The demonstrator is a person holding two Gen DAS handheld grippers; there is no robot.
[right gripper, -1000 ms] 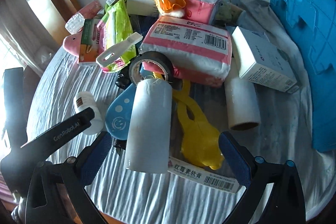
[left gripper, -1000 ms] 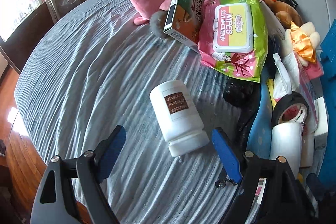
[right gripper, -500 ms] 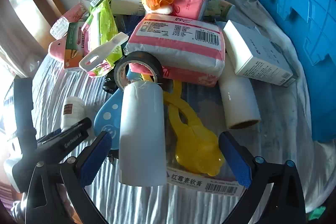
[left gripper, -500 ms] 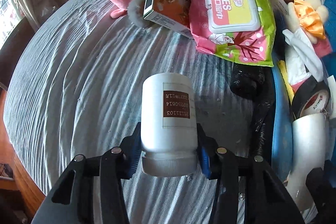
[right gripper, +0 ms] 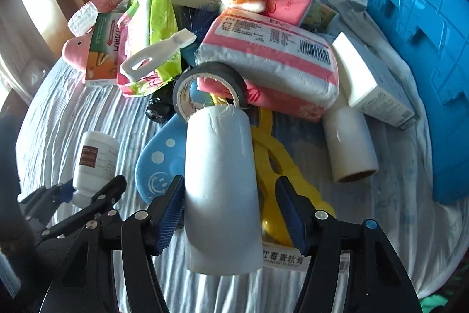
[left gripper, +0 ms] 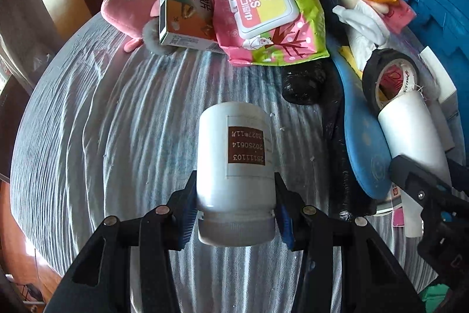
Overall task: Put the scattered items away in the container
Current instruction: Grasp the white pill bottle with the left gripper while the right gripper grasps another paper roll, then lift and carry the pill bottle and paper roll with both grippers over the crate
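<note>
While the blue container (right gripper: 410, 28) stands at the right edge of the cloth-covered table (left gripper: 102, 122), its ribbed outer wall is all that shows; what lies inside it cannot be seen. Just beside it a heap of scattered items covers the far half of the table: a pink-and-white tissue pack (right gripper: 272, 63), a green wipes pack (left gripper: 263, 8), a pink plush toy (left gripper: 129, 11), a white box (right gripper: 372, 84) and a roll of black tape (right gripper: 205, 87) leaning on the pile. Nearer, a white roll (right gripper: 222, 189) lies lengthwise between the fingers of the right gripper (right gripper: 231, 213), whose jaws have just been closing in; the left pad is against the roll, while a sliver of gap shows at the right pad. A second, shorter roll (right gripper: 348, 145) lies apart to its right. The left gripper (left gripper: 234, 207) is clamped on a white bottle (left gripper: 234, 163), pads pressing both sides just above its cap, the base pointing away from the camera.
</note>
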